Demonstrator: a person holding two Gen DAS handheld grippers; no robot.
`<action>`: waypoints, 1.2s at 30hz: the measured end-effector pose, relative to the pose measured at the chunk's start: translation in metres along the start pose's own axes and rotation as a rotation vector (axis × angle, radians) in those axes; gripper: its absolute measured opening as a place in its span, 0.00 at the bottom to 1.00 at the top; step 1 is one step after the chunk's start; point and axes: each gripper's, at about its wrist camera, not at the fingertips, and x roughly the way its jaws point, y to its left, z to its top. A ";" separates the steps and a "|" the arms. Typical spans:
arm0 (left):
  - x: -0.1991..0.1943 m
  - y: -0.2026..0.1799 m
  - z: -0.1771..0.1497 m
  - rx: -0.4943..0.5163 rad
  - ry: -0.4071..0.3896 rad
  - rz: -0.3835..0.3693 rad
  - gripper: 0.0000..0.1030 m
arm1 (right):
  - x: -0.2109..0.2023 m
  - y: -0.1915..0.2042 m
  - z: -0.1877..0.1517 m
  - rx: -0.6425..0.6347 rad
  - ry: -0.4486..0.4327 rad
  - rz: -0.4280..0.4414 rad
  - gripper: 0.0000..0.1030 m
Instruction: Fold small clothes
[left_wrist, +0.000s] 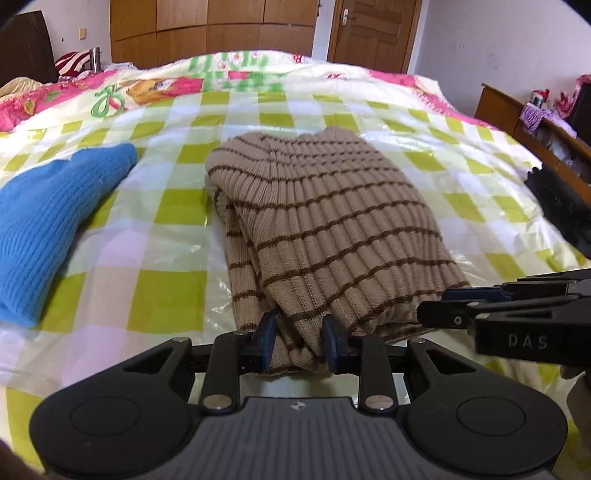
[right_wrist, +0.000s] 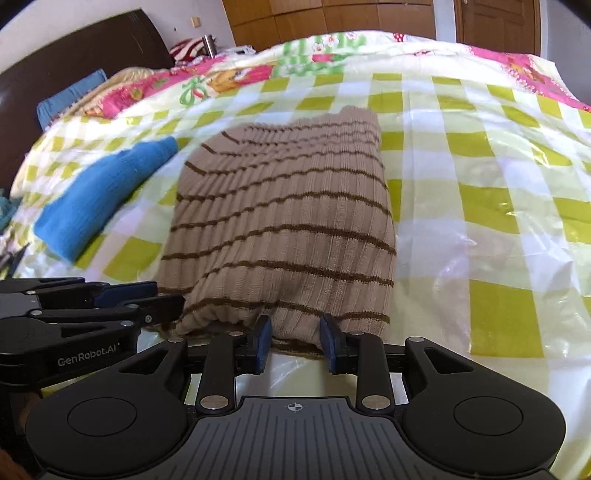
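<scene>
A tan ribbed sweater with thin brown stripes lies folded on the checked bed cover; it also shows in the right wrist view. My left gripper has its blue pads on either side of the sweater's near left edge, with knit bunched between them. My right gripper has its pads on either side of the near right edge in the same way. Each gripper shows side-on in the other's view: the right gripper and the left gripper.
A folded blue knit garment lies to the left of the sweater, also in the right wrist view. A dark furry item sits at the bed's right edge beside a wooden cabinet. The headboard and pillows are far left.
</scene>
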 end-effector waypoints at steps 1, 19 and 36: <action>-0.002 0.001 0.001 -0.009 -0.009 -0.006 0.41 | -0.003 -0.001 0.001 0.004 -0.011 -0.007 0.28; 0.023 -0.010 0.005 0.045 0.007 -0.032 0.42 | 0.018 -0.008 0.004 -0.044 0.034 -0.071 0.28; 0.007 -0.017 -0.003 0.060 0.034 0.021 0.42 | 0.003 -0.001 -0.003 -0.035 0.053 -0.112 0.28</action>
